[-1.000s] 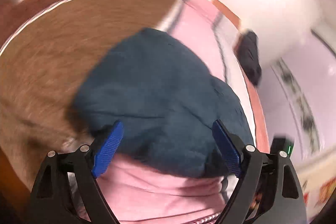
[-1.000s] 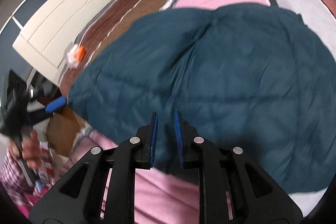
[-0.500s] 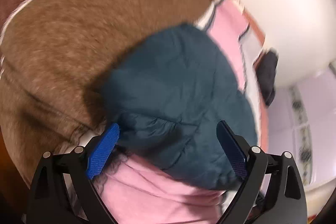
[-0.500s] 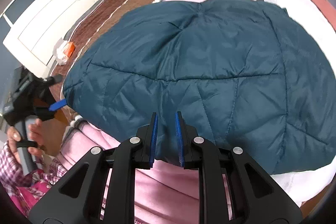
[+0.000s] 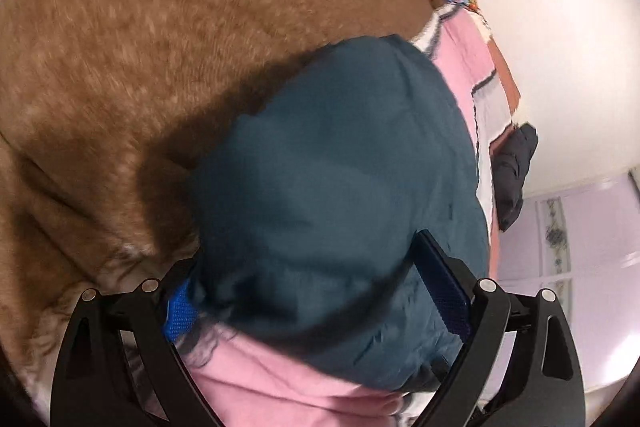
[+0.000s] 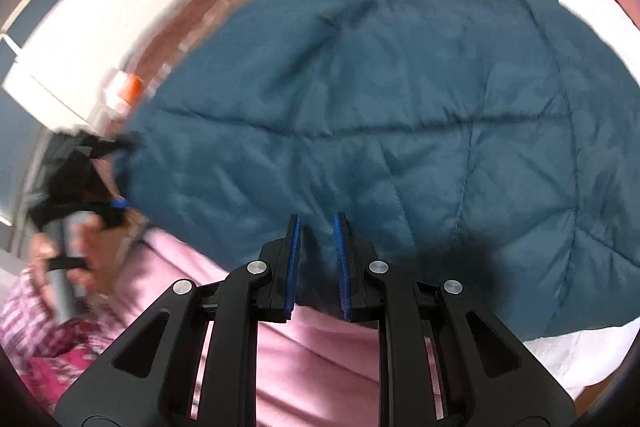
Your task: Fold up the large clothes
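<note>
In the left wrist view a teal quilted jacket (image 5: 340, 187) fills the centre and lower right, lying on a bed (image 5: 120, 67) with a fuzzy brown blanket at left and pink sheet at the bottom. The left gripper (image 5: 316, 291) is spread wide, the jacket's corner bulging between its fingers. In the right wrist view the jacket spans the middle; the right gripper (image 6: 316, 263) at lower centre is narrowly apart over its near hem, holding nothing. Puffy, light and slick, it is best pinched at hem corners.
</note>
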